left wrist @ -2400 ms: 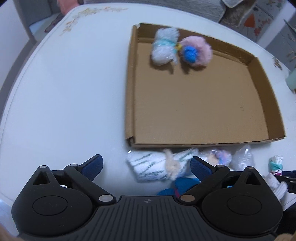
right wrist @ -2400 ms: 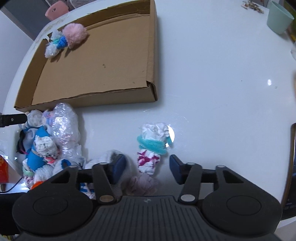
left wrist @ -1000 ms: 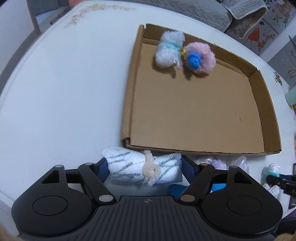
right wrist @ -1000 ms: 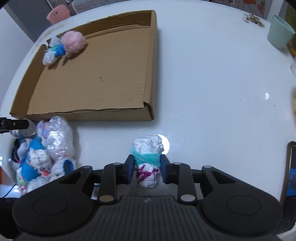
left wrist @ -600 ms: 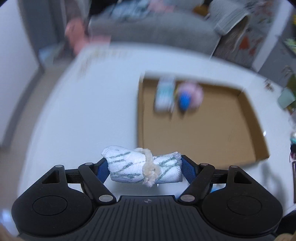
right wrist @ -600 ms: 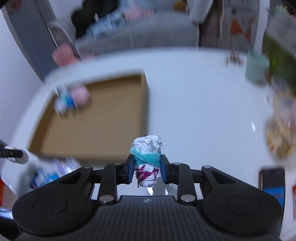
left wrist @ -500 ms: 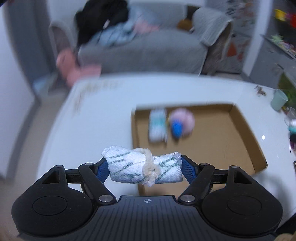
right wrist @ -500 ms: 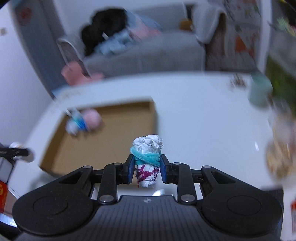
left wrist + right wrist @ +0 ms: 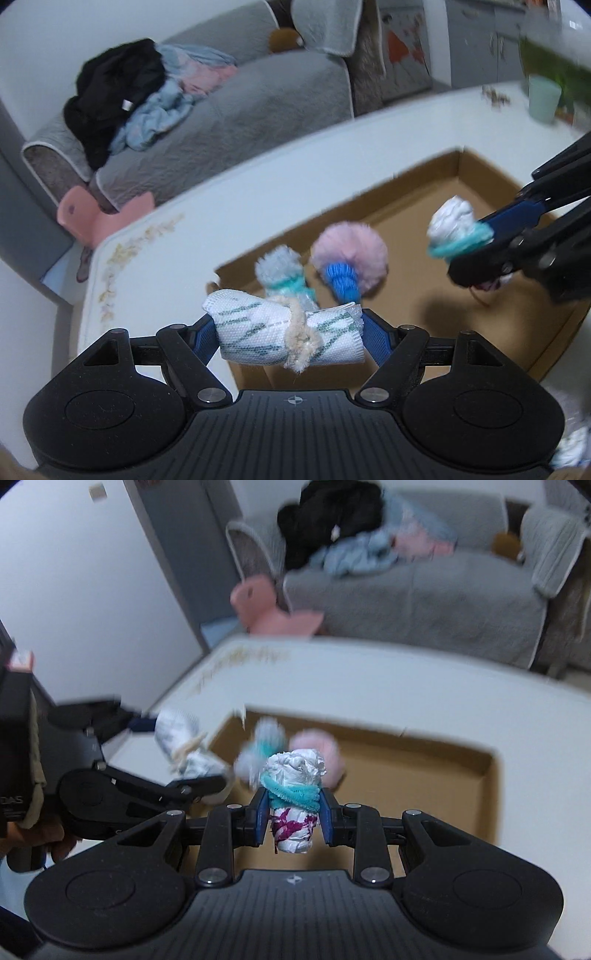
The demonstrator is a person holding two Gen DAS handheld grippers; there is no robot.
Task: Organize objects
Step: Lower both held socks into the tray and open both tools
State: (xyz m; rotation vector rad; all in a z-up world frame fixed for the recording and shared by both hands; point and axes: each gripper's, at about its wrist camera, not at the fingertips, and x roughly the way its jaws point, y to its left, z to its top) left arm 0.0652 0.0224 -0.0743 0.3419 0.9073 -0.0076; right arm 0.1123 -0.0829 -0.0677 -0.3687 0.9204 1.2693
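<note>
Only one bit of writing shows. In the right wrist view, white letters that look like "DAS" stand on the black block (image 9: 14,771) at the far left edge. The word is cut off by the picture's edge, so the rest cannot be read. A line of tiny print sits under it, too small to read.

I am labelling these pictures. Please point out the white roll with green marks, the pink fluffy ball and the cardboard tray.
white roll with green marks (image 9: 255,332), left wrist view, its left half.
pink fluffy ball (image 9: 351,245), left wrist view, its fluffy top.
cardboard tray (image 9: 424,794), right wrist view, its bare floor.
</note>
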